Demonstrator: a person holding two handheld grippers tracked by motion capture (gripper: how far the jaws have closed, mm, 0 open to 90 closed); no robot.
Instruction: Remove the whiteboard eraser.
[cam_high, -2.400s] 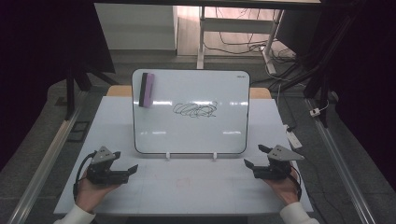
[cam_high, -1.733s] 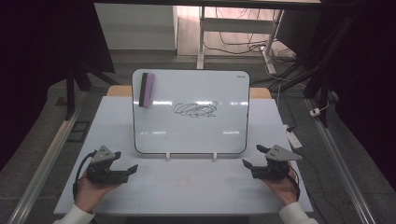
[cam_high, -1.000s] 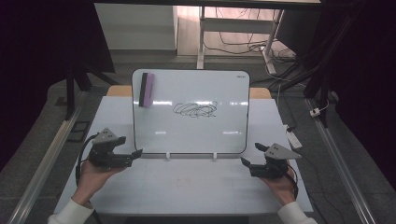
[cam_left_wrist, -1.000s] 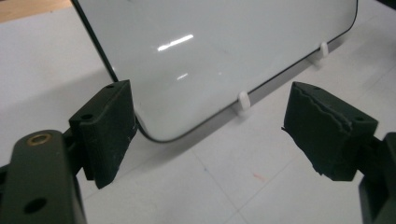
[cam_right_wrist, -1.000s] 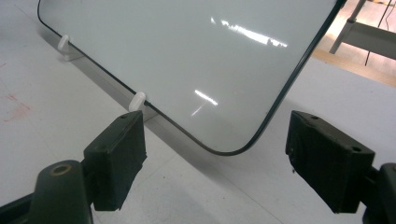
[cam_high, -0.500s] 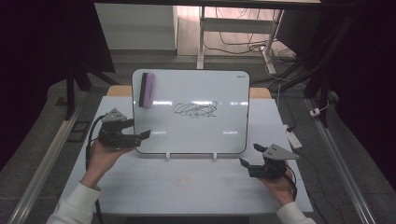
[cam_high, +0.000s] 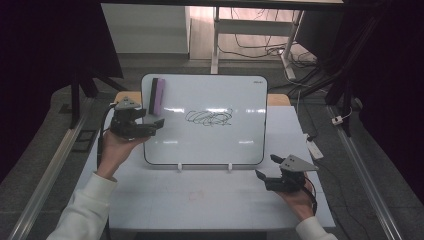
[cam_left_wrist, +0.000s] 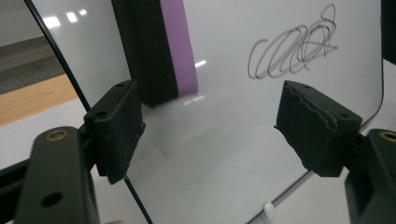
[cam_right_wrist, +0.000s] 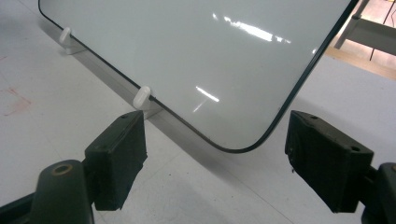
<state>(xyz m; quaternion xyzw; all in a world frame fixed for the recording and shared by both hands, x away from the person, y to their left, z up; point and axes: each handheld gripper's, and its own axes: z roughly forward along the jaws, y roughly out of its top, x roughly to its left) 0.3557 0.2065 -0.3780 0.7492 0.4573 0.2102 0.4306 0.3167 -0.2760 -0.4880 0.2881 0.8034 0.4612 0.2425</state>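
1. While the white counter carries everything, the whiteboard stands propped near its far edge, tilted back on two small clips, a black scribble at its middle.
2. Stuck to the board's upper left corner is the eraser, its long axis running up and down the board.
3. Just below and left of the eraser hovers the left gripper, fingers apart and empty; it is by far the nearer one.
4. Resting low on the counter by the board's lower right corner, the right gripper is also spread and empty.
5. Seen in the left gripper view, the eraser shows a black felt layer beside purple foam, sitting above the left finger, not between the two; the high view cannot settle that.
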